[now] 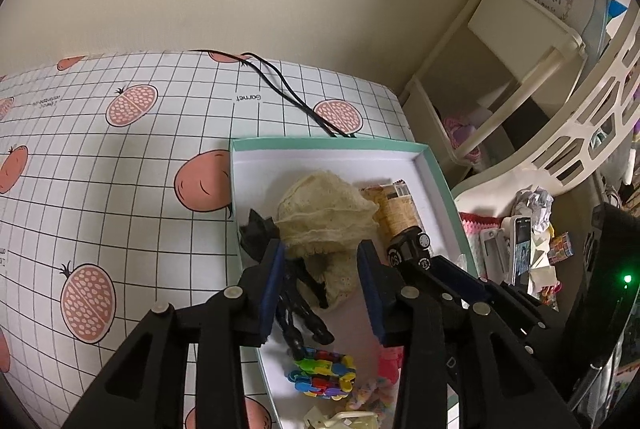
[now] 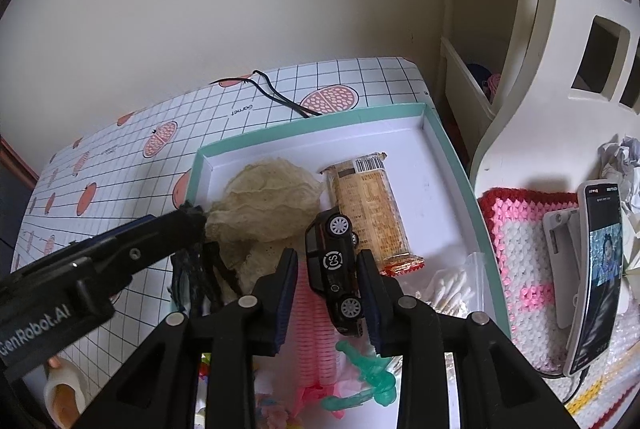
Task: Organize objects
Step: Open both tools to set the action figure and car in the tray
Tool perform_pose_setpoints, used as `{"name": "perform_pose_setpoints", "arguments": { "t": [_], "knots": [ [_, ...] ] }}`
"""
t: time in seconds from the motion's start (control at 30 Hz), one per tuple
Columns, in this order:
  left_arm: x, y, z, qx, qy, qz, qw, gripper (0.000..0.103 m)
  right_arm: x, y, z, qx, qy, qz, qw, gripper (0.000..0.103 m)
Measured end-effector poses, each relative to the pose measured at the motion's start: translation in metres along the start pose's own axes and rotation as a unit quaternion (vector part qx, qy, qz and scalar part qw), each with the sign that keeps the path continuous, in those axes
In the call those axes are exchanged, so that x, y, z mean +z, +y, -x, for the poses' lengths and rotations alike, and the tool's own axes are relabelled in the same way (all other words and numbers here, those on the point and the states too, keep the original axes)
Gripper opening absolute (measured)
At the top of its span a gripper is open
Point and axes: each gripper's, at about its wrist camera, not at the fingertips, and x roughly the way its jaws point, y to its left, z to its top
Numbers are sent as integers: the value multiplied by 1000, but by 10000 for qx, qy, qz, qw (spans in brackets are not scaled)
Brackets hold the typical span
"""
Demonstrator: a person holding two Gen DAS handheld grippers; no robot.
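Right tongs (image 2: pixel 327 283) pinched a black toy car (image 2: pixel 335 265) tilted above the teal-rimmed box (image 2: pixel 452 165), while spread left tongs (image 1: pixel 322 279) hovered over the cream lace cloth (image 1: pixel 324 217); that slanted grip could slip.

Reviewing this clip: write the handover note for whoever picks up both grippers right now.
Left gripper: open, hovering over the black action figure beside the cream lace cloth in the teal-rimmed box.
Right gripper: its fingers straddle the black toy car, which sits tilted; a firm grip cannot be confirmed.
In the box: snack bar, pink comb, green figure, colourful clips.
Left to do: settle the car, then the figure.
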Motion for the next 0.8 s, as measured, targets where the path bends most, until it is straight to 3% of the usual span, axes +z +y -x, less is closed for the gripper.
{"name": "perform_pose_setpoints", "arguments": {
  "t": [0.13,0.2,0.27,0.33,0.5,0.6,0.8],
  "knots": [
    [1,4,2,37,-33,36,10000,45,0,-1,1,21,-13,-18,10000,35],
    [2,7,3,50,-49,77,9999,46,1,-1,2,48,-28,-35,10000,41],
    [2,9,4,85,-73,114,9999,55,1,-1,2,63,-33,-56,10000,49],
    [2,10,4,161,-100,126,9997,58,1,-1,2,60,-33,-45,10000,49],
    [2,17,4,360,-127,151,9992,59,2,-2,2,47,-37,-72,10000,52],
    [1,23,2,481,-107,186,9986,61,2,-4,2,46,-57,-104,9999,58],
    [3,36,2,674,-177,309,9971,78,2,-6,0,57,-73,-139,9999,67]
  ]
}}
